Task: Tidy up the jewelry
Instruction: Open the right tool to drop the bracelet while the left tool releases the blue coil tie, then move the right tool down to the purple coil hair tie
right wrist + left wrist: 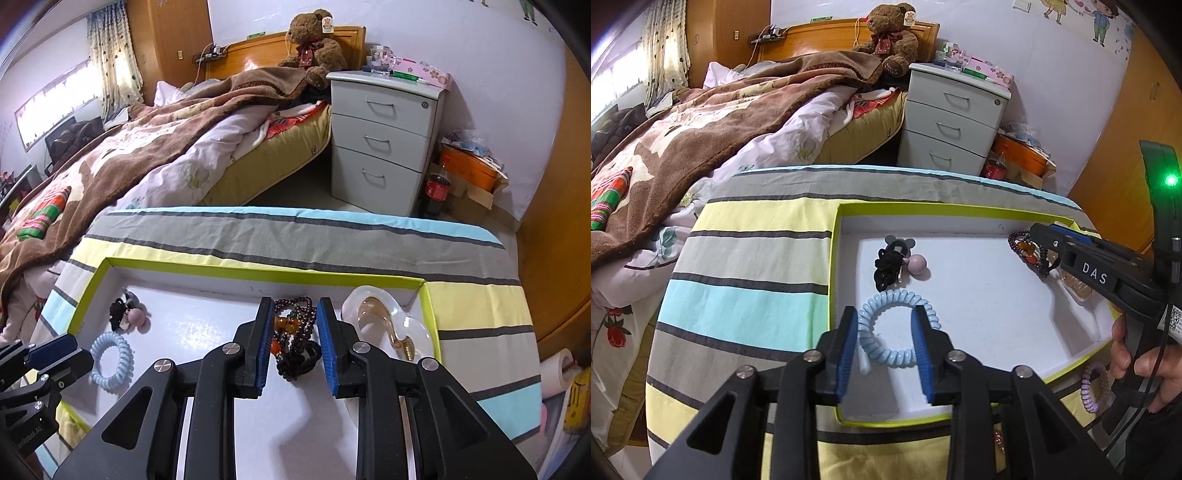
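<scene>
Nearby, the left tongs (886, 334) stand open astride the blue coil tie (898, 328) inside the white tray (960, 221). Further right, the right tongs (295, 328) gape around the dark bead bracelet (295, 332), gripping nothing.

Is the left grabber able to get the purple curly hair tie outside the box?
Probably yes, but not straight away. The left gripper has open jaws around the blue hair tie inside the box. The purple hair tie lies outside, beside the right hand.
</scene>
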